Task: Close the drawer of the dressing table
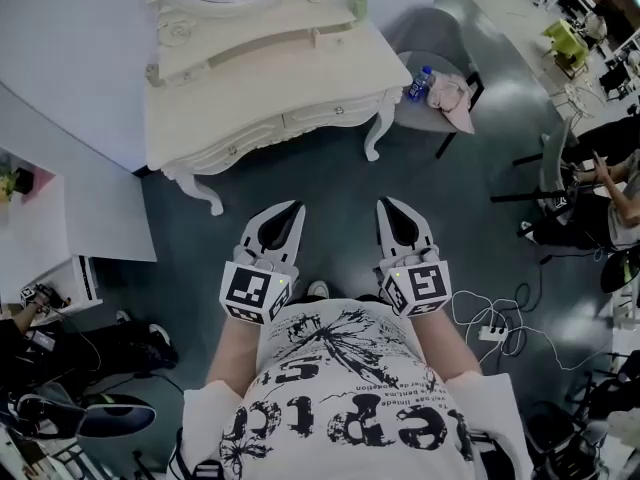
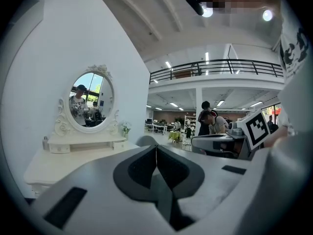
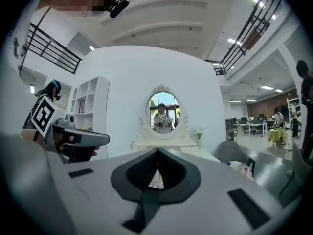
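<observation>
Left tongs (image 1: 293,210), right tongs (image 1: 388,208) both closed, holding nothing. Drawer (image 1: 332,115) well apart; advisable: step in, press joined tips squarely on its front.

The left hand-held gripper (image 2: 156,150) has its jaws shut tight with nothing inside. Beyond it on the left stands a white table (image 2: 63,163) with an oval mirror (image 2: 90,99).

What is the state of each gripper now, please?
Left gripper: closed, holding nothing.
Right gripper: closed, holding nothing.
</observation>
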### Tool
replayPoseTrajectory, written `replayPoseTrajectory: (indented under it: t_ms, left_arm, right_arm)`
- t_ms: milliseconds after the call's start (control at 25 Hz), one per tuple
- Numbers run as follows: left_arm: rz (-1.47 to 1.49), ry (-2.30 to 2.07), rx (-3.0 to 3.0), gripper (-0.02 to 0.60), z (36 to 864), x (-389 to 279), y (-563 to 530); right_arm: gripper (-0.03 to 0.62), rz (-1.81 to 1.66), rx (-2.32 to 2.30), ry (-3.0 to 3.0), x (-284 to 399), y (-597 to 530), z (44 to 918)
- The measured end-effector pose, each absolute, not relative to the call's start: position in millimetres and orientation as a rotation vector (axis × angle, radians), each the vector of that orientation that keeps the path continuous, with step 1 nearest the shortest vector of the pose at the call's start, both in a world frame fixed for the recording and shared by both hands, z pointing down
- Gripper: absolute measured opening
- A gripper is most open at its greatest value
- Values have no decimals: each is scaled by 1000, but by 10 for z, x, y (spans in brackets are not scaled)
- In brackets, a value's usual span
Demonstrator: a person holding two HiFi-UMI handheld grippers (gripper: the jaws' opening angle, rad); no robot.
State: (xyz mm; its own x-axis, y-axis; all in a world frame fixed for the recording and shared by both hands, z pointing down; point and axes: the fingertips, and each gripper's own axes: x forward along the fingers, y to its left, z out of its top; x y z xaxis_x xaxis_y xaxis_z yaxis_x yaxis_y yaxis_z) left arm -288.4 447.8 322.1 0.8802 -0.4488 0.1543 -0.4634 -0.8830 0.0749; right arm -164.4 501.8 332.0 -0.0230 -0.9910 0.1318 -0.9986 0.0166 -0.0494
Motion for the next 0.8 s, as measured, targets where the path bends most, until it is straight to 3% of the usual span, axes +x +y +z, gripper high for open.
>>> replayPoseTrajectory:
  t_ms: [440,800]
  left_arm:
    - [227,-743,2913,20,3340,-2892,4033]
    - [209,-861,2875,20,3386,-2466,3428]
  right_arm:
    - [17,307,2166,-2154,-1493,4564,3517]
    - [17,264,2047,-2216,-1056,3863,3593]
